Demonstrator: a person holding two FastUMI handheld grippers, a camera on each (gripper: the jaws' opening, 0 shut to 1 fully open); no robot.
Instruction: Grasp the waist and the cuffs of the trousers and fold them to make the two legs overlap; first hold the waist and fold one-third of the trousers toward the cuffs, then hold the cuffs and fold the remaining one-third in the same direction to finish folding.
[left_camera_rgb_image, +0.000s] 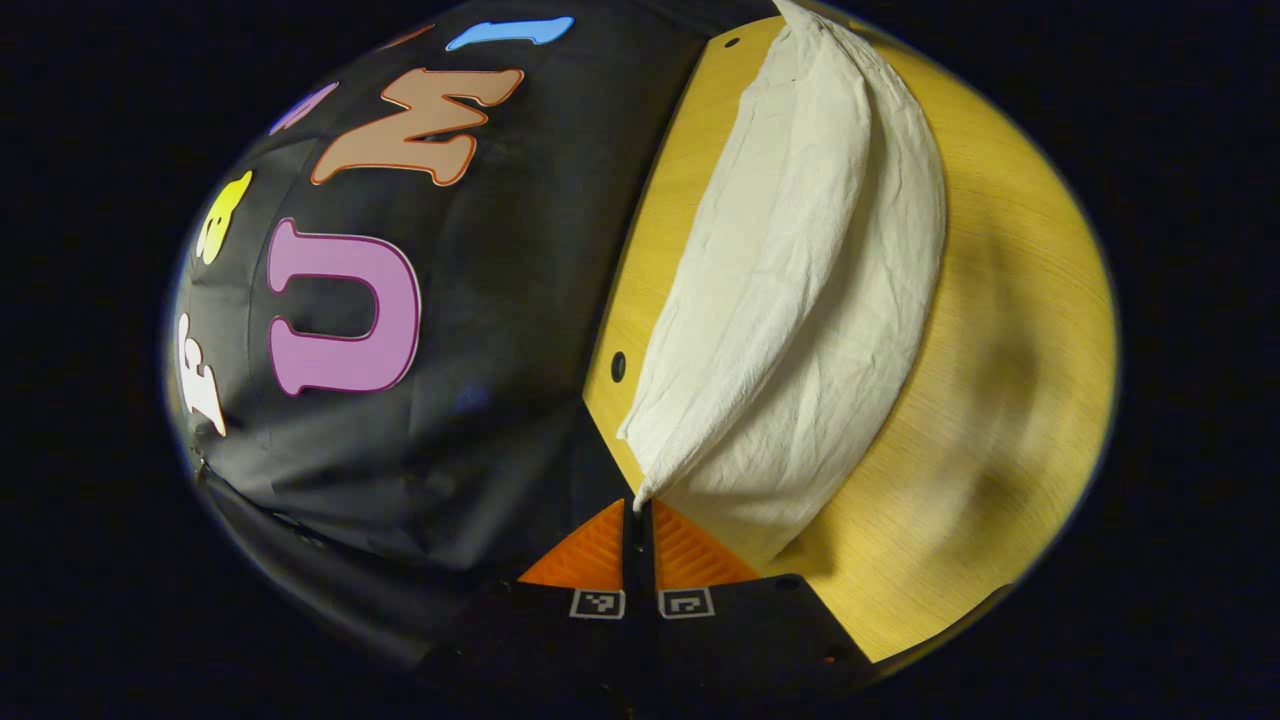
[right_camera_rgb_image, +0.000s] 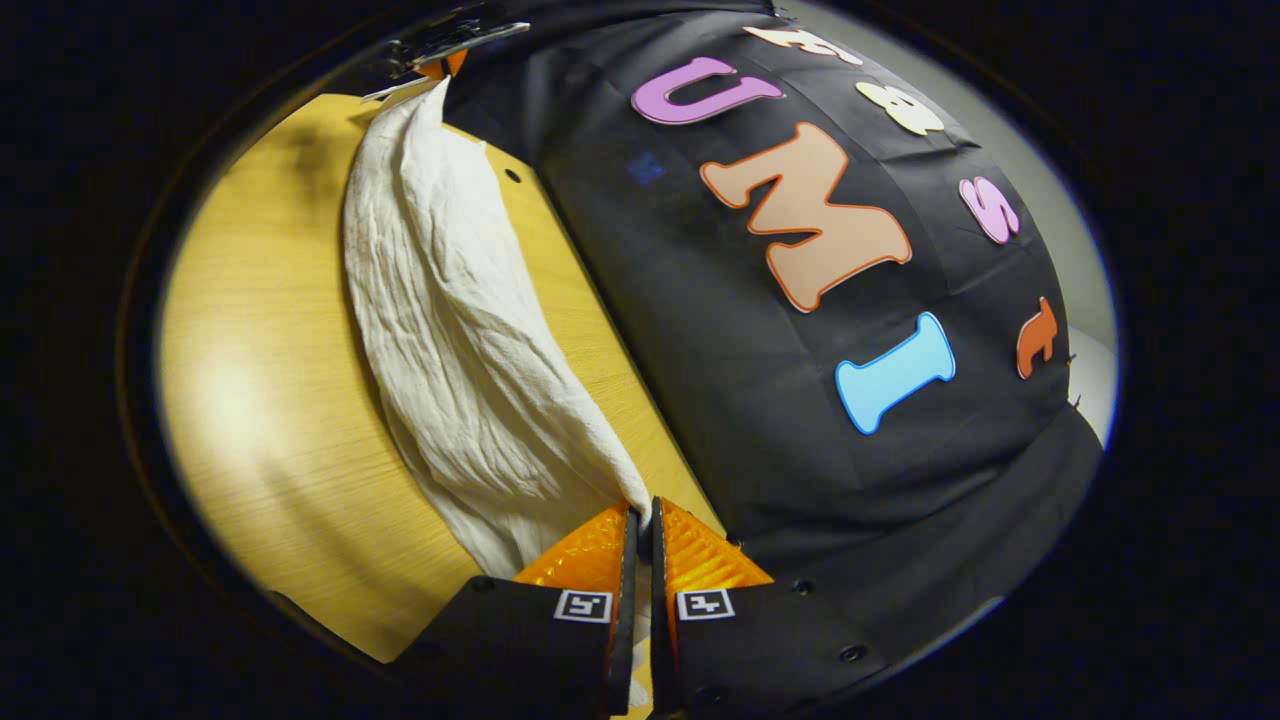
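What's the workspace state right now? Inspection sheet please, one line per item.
Surface: wooden table, bare around the cloth.
Job's things: white trousers, one edge lifted off the table, stretched between both claws.
Clutter: nothing seen.
Grippers: left claw shut on a trouser corner; right claw shut on the other end; left claw also far off in the right gripper view.
Cables: nothing seen.
Surroundings: black cloth booth wall behind the table.

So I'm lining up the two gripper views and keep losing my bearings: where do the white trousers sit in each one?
Left gripper view: the trousers run from the top centre down to the left gripper, which pinches an end.
Right gripper view: the trousers run from the upper left down to the right gripper, which pinches the other end.
Shared landmark: the wooden table beneath them, its edge meeting the black cloth wall.
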